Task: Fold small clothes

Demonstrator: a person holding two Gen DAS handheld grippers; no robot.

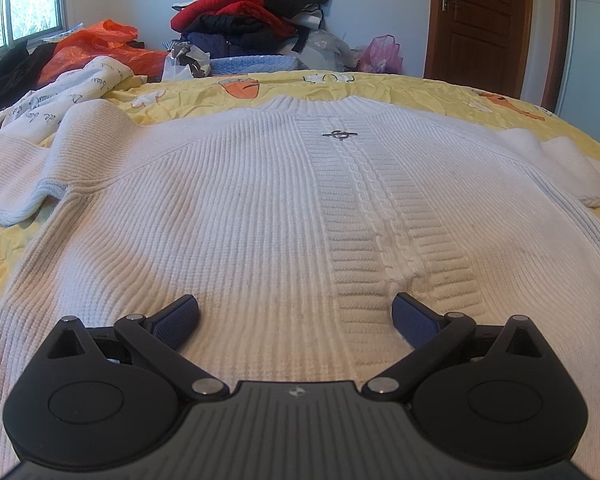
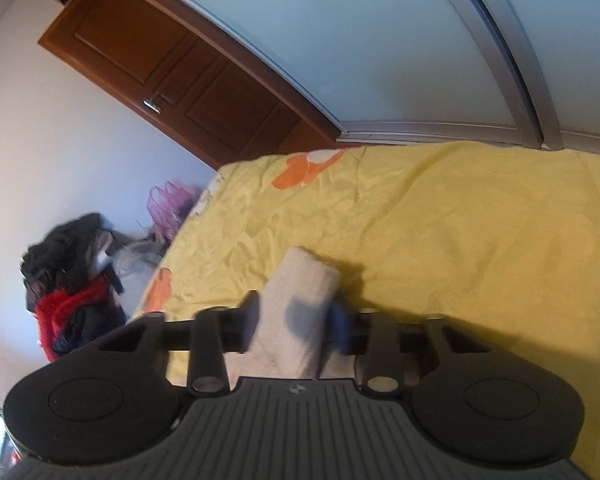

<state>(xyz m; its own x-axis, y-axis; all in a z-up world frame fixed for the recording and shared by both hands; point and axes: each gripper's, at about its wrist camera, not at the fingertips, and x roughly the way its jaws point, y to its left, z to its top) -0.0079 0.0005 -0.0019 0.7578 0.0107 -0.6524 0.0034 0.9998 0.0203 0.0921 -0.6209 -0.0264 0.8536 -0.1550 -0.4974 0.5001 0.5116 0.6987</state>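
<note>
The white sweater (image 1: 260,208) lies spread flat on the yellow bed (image 1: 420,88); the left gripper (image 1: 296,316) hovers spread over its near hem; the right gripper (image 2: 296,320) pinches a sleeve cuff (image 2: 300,292); next, likely, folding that sleeve across the body.

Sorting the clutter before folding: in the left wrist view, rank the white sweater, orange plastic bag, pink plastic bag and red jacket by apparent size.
1. white sweater, by far
2. orange plastic bag
3. red jacket, close to the orange bag; both far off, so unsure
4. pink plastic bag
</note>
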